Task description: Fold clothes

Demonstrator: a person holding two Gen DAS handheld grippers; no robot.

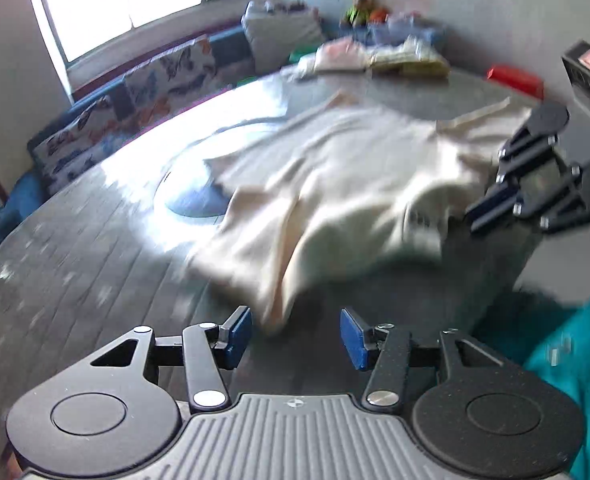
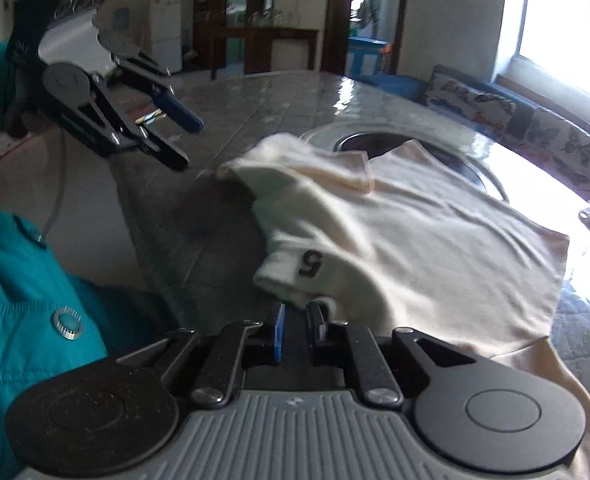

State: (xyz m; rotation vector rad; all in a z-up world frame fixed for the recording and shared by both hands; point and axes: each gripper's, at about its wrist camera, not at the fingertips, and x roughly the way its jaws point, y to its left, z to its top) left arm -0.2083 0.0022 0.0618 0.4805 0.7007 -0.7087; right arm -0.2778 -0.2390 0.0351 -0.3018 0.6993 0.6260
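Note:
A cream shirt (image 1: 335,200) lies crumpled on the grey tiled table (image 1: 75,280); in the right wrist view the shirt (image 2: 415,232) shows a black "5" on a folded part near me. My left gripper (image 1: 295,334) is open and empty, just short of the shirt's near edge, and shows in the right wrist view (image 2: 187,140) held above the table's corner. My right gripper (image 2: 297,330) has its jaws a narrow gap apart at the shirt's near edge; nothing shows held between them. It shows in the left wrist view (image 1: 491,204) beside the shirt.
A round metal ring (image 2: 375,136) is set in the table, partly under the shirt. Clutter and a red box (image 1: 515,80) lie at the table's far side. A butterfly-print bench (image 1: 135,108) runs under the window. My teal jacket (image 2: 23,280) is at the table's edge.

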